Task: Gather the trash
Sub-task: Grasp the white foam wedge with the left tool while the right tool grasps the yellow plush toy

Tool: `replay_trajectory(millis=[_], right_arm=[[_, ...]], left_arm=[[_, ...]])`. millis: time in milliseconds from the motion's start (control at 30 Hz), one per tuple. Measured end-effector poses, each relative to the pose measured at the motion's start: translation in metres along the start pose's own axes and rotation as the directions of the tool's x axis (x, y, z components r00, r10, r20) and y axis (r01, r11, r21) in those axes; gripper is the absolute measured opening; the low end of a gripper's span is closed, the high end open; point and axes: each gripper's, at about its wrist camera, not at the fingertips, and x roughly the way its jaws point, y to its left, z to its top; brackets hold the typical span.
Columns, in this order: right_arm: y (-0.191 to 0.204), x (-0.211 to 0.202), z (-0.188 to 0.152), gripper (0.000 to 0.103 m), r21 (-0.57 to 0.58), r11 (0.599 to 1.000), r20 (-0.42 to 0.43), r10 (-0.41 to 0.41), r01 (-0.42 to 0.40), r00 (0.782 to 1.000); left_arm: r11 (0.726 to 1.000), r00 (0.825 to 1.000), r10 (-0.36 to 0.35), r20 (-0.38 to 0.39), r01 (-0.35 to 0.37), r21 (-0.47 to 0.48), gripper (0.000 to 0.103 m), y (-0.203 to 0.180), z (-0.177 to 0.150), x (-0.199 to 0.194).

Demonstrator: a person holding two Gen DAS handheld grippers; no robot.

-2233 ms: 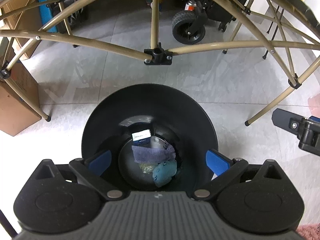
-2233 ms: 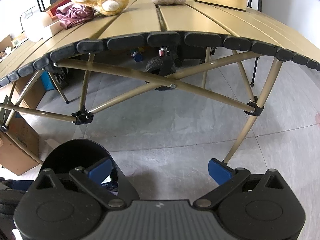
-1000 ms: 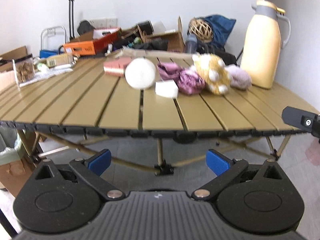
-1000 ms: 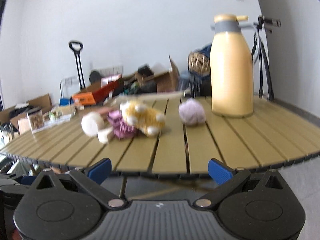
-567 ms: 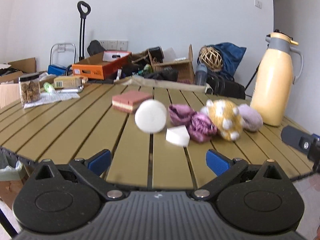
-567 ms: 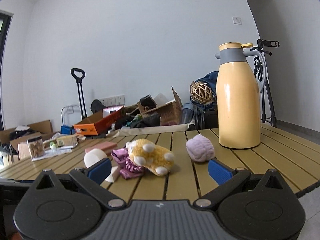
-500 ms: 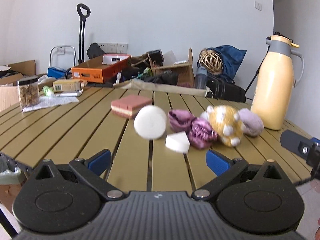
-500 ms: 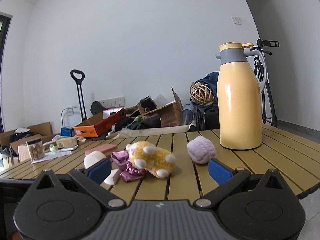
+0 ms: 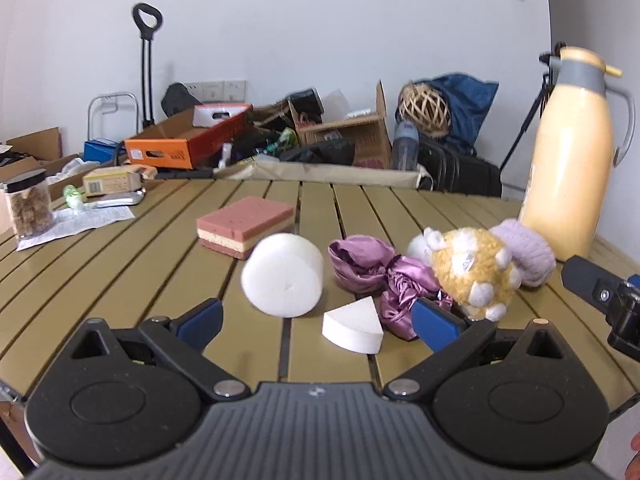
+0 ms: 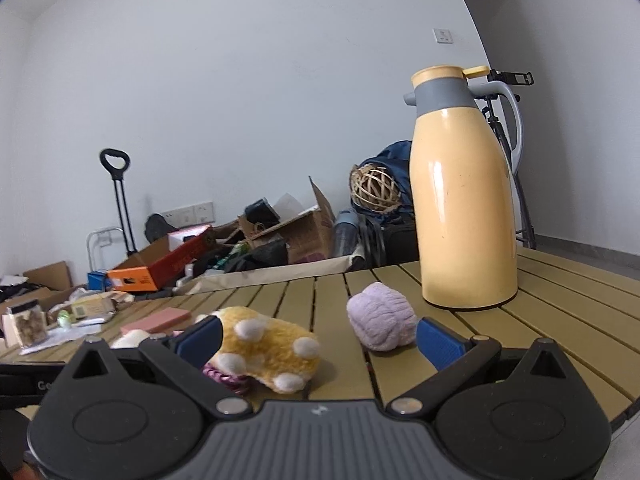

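We've got the left claw [image 9: 316, 318] wide open and empty; the white wedge [image 9: 352, 326] sits dead ahead on the worktop [image 9: 120, 272] (right claw [image 10: 318, 338] is open too, farther off).

Left gripper [image 9: 316, 320]: black plastic body, ribbed dark grey centre panel with small pale logo mark. Two round black housings with circular recesses, triangular cut-outs above. Angled black link arms, silver pivot screws at base. Jaws tipped with blue pads [image 9: 199, 318].

Right gripper [image 10: 318, 338]: same build; black body, ribbed grey panel, silver screws, blue pads [image 10: 438, 343]. Sliver of skin at frame edge.
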Motion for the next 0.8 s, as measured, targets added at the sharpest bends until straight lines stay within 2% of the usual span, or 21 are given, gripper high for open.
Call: replay_trajectory(millis=[67, 200, 267, 333, 467, 567, 600, 800], right_arm=[[-0.001, 0.006, -0.001, 0.103, 0.005, 1.0, -0.005, -0.009, 0.009, 1.0], [-0.004, 0.015, -0.002, 0.103, 0.015, 1.0, -0.012, -0.023, 0.023, 1.0], [-0.005, 0.019, -0.002, 0.103, 0.017, 0.999, -0.015, -0.028, 0.028, 1.0], [-0.007, 0.021, -0.002, 0.103, 0.023, 0.999, -0.018, -0.032, 0.032, 0.999], [-0.011, 0.022, -0.002, 0.103, 0.042, 0.998, -0.024, -0.036, 0.037, 0.999], [-0.011, 0.024, -0.001, 0.103, 0.053, 0.998, -0.028, -0.032, 0.033, 0.999], [-0.011, 0.024, -0.002, 0.103, 0.056, 0.998, -0.029, -0.029, 0.031, 0.999], [-0.008, 0.027, -0.004, 0.103, 0.076, 0.997, -0.039, -0.019, 0.022, 0.999]], left_arm=[[1.0, 1.0, 0.002, -0.023, -0.002, 0.012, 0.097, -0.003, 0.001, 0.01], [0.999, 0.998, 0.011, -0.063, -0.009, 0.037, 0.08, -0.011, 0.001, 0.026], [0.999, 0.997, -0.001, -0.074, 0.004, 0.044, 0.078, -0.012, 0.0, 0.033], [0.999, 0.996, 0.002, -0.086, 0.003, 0.049, 0.07, -0.013, -0.001, 0.039], [0.998, 0.995, -0.013, -0.102, 0.019, 0.052, 0.061, -0.011, -0.001, 0.048], [0.997, 0.992, -0.055, -0.111, 0.061, 0.051, 0.044, -0.008, -0.004, 0.052], [0.996, 0.991, -0.069, -0.114, 0.076, 0.053, 0.035, -0.008, -0.004, 0.053], [0.996, 0.993, -0.075, -0.094, 0.08, 0.042, 0.033, -0.008, -0.003, 0.044]])
